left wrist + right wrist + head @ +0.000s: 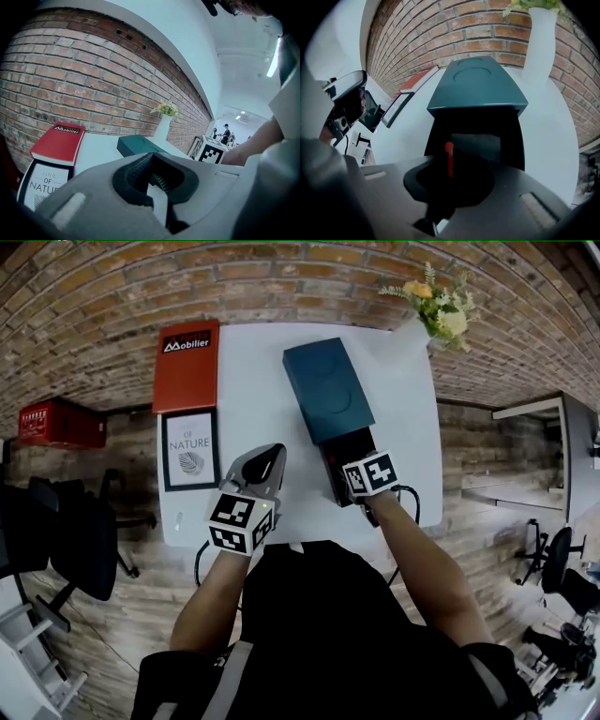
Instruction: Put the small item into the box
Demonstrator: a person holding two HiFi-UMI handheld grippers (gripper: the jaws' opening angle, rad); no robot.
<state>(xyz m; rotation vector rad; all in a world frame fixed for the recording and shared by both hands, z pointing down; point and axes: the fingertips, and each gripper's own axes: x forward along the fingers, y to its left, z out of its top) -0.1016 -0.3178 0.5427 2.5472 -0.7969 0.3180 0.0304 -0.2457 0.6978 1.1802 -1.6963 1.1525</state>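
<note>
A black box (343, 450) lies open on the white table (253, 399), and its teal lid (326, 388) is slid back towards the wall. My right gripper (367, 487) points steeply down into the open end, its marker cube on top. In the right gripper view a small red item (448, 157), a thin stick with a round head, stands between the jaws of the right gripper (449, 180) over the dark inside of the box (436, 136). My left gripper (265, 465) hovers left of the box, jaws together and nothing in them; its ribbed pads (136, 173) face the lid (138, 146).
A red book (186, 367) and an "Of Nature" print (190, 448) lie at the table's left. A white vase of flowers (436, 315) stands at the far right corner against the brick wall. Office chairs (56, 540) stand on the floor at the left.
</note>
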